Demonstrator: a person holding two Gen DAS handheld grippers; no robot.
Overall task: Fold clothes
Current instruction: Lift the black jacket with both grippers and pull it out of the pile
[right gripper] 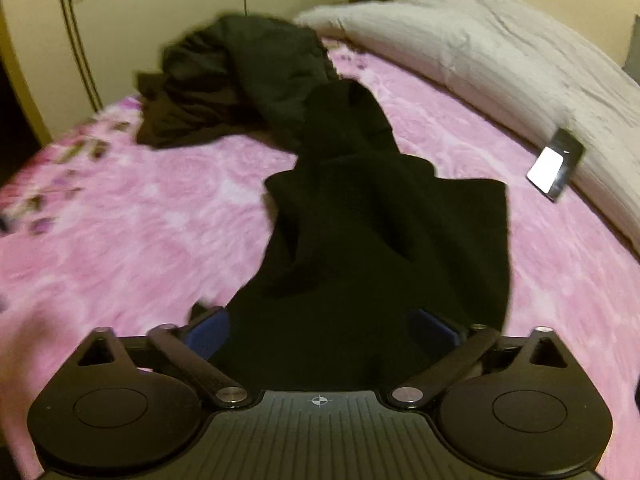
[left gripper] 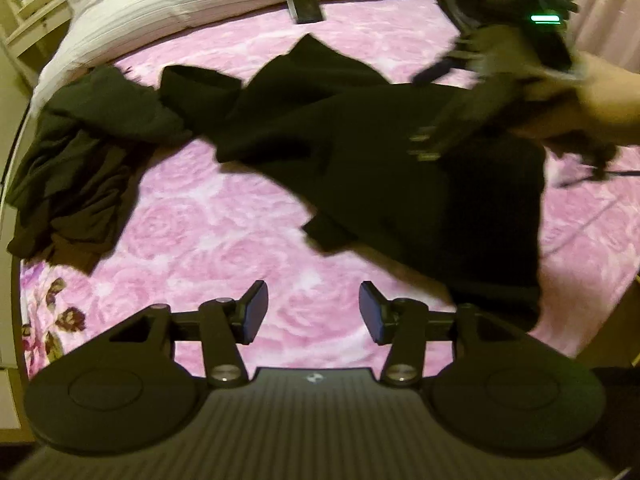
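jaws: both apart | black garment (right gripper: 360,240) blurred, hides right pads' inner faces

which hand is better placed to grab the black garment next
Right. Its tongs stand open with the black garment lying between the pads. The left tongs hang over bare pink blanket, beside the cloth.

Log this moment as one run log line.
left gripper open over pink blanket | right gripper open, black garment between jaws | fold not done
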